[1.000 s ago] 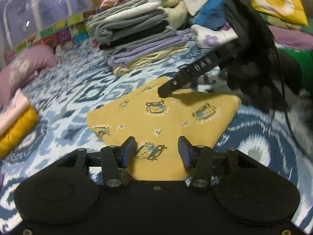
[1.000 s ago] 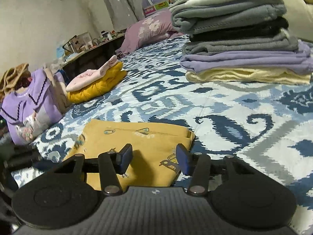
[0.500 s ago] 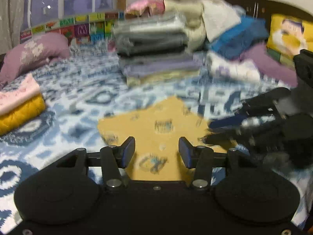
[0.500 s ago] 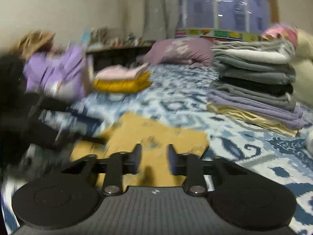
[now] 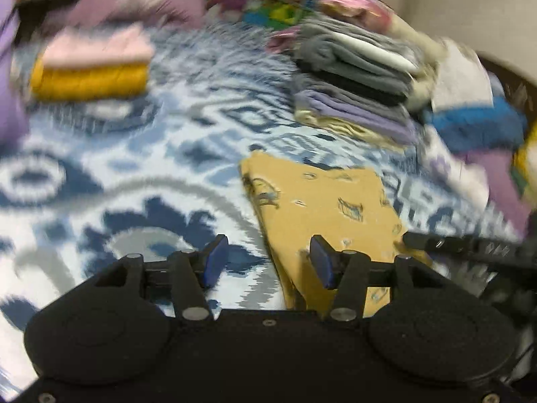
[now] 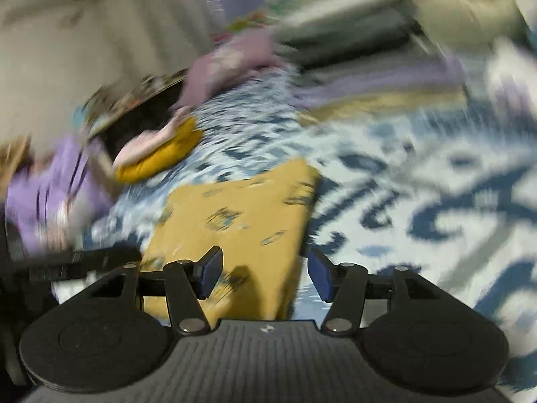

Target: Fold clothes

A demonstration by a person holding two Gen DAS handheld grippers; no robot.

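Claws first, both spread wide and gripping nothing. Your left claw [image 5: 266, 262] hangs low over the bed, its blue pads apart; the left edge of the folded yellow garment [image 5: 319, 208] runs up between them, with the right pad over the cloth and the left pad over the blue-and-white bedspread [image 5: 151, 174]. Your right claw [image 6: 261, 273] is likewise released, straddling the garment's [image 6: 241, 221] right edge: its left pad sits above the yellow fabric, its right pad above the bedspread [image 6: 419, 201]. Whether any pad touches the cloth you cannot tell from these blurred views.

The yellow garment, printed with small dark motifs, lies flat on the bed as a folded, roughly rectangular packet right in front of both claws. In the left wrist view, the dark shape of the other tool pokes in from the right edge beside the garment's near right corner.

Farther back, a folded pink piece sits on a mustard-yellow one [image 5: 90, 74] to the left. To the right, beyond the garment, stands a tall stack of folded clothes [image 5: 355, 80] in grey, black, lilac and pale yellow. A purple pillow [image 5: 141, 3] lies at the far end of the bed.
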